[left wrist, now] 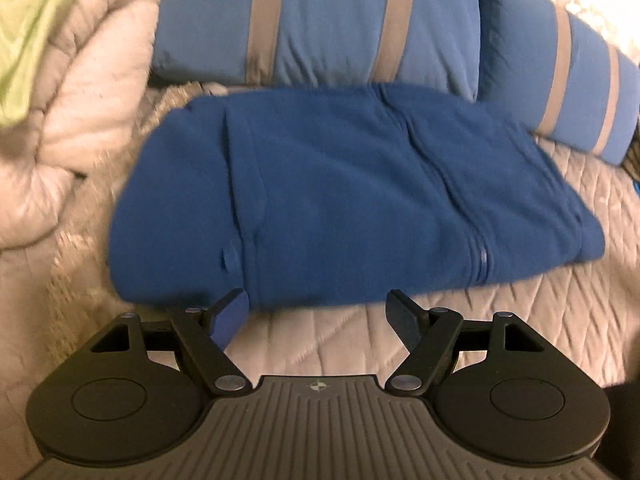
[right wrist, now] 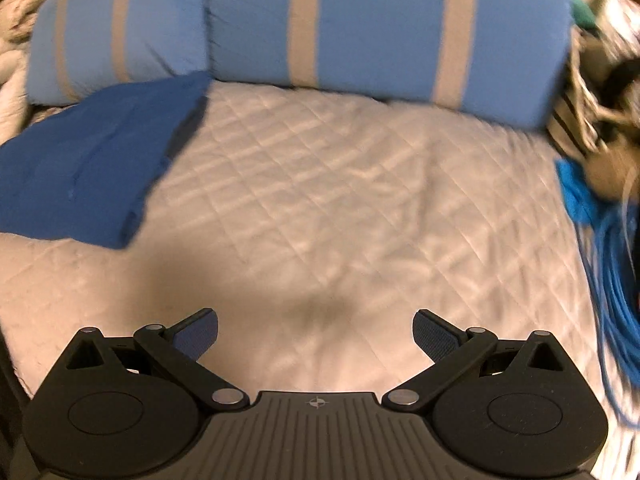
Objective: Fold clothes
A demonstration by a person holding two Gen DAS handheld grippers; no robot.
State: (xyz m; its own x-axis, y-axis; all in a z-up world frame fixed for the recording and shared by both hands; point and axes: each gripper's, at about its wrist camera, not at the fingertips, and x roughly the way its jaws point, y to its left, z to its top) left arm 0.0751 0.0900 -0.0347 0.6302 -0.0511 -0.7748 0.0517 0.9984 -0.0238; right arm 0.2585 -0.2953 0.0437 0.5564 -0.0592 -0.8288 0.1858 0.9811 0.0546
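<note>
A dark blue fleece garment (left wrist: 340, 192) lies folded into a compact rectangle on the quilted bed cover, its zipper (left wrist: 482, 260) showing near the front edge. My left gripper (left wrist: 318, 308) hovers just in front of that edge, open, with nothing between its fingers. In the right wrist view the same blue garment (right wrist: 92, 160) sits at the far left. My right gripper (right wrist: 316, 332) stands open over bare quilt, well to the right of the garment and holding nothing.
Light blue pillows with beige stripes (left wrist: 320, 20) (right wrist: 380, 28) line the back of the bed. A bunched cream blanket (left wrist: 80, 100) and something pale green (left wrist: 28, 32) lie at left. Bright blue cord (right wrist: 612, 272) and a clutter of dark items (right wrist: 600, 100) sit at right. Quilted cover (right wrist: 320, 200) spans the middle.
</note>
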